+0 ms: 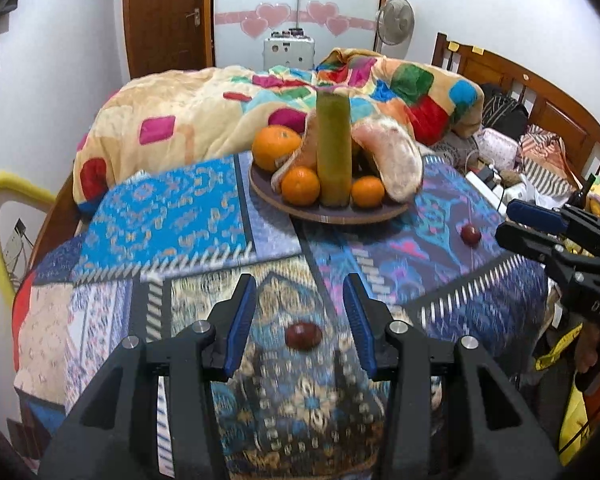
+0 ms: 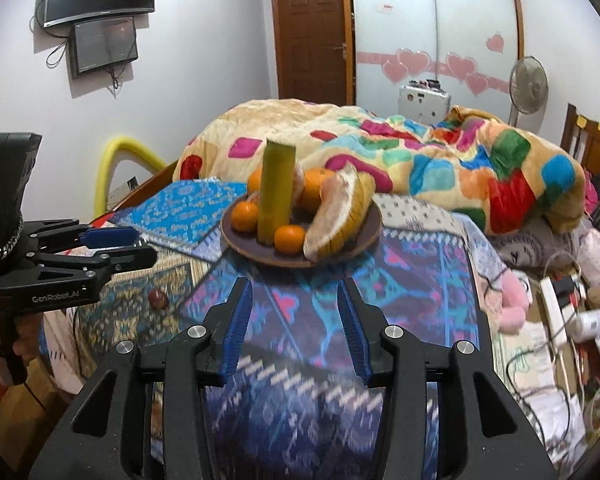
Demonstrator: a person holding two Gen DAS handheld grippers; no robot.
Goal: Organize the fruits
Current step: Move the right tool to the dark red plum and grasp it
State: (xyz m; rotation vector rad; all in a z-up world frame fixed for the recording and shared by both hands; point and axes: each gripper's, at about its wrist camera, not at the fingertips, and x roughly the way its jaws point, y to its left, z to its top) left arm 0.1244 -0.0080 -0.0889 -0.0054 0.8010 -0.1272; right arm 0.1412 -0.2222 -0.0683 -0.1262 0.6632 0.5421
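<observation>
Your left claw [image 1: 300, 320] hangs open over a red fruit [image 1: 304, 335] on the patterned cloth [image 1: 180, 208]. Your right claw [image 2: 296, 320] is open, empty. Second red fruit [image 1: 470, 234] lies just short of the plate [image 1: 340, 214] of oranges [image 1: 300, 186].

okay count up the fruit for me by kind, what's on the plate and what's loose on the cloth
Oranges on the plate: 3, at
Pomelo wedges on the plate: 2, at
Green cane piece, upright: 1
Small red fruits loose on the cloth: 2, at
Total: 8
</observation>
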